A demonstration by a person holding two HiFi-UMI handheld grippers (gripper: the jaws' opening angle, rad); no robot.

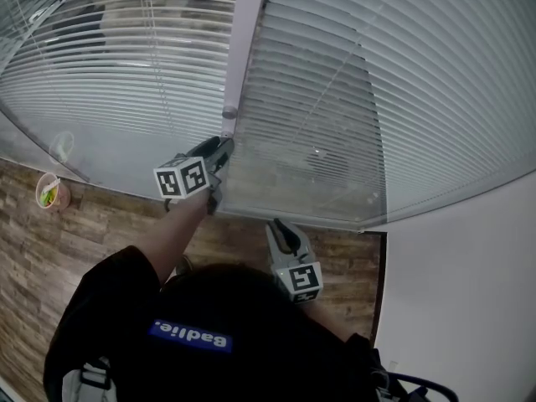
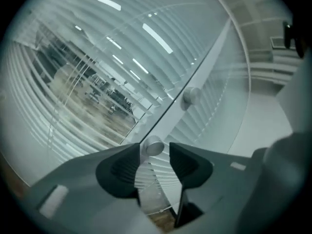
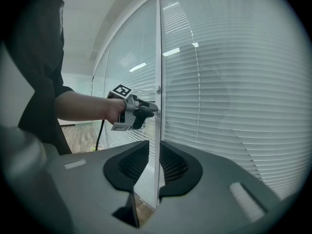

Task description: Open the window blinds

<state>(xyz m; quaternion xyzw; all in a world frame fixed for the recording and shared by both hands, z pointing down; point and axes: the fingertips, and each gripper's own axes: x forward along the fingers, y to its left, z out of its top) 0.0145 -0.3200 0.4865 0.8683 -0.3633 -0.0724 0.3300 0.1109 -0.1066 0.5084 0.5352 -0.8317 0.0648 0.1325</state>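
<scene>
White slatted blinds sit behind glass on both sides of a white post (image 1: pixel 243 48). The left panel (image 1: pixel 109 65) lets an office show through its slats; the right panel (image 1: pixel 352 99) looks closed. Two small round knobs stand on the post. My left gripper (image 1: pixel 224 147) is at the lower knob (image 2: pixel 154 146), which lies between the wide-open jaws beside the left pad (image 2: pixel 127 165), with a gap to the other pad. The upper knob (image 2: pixel 190 95) is free. My right gripper (image 1: pixel 280 227) hangs lower, open, with nothing between its pads, pointing at the post (image 3: pixel 159 57).
Wood floor (image 1: pixel 100 233) runs along the foot of the glass wall. A small round container (image 1: pixel 52 193) sits on it at the left. A plain white wall (image 1: pixel 469 291) closes the right side. A black cable (image 3: pixel 100 133) trails from the left gripper.
</scene>
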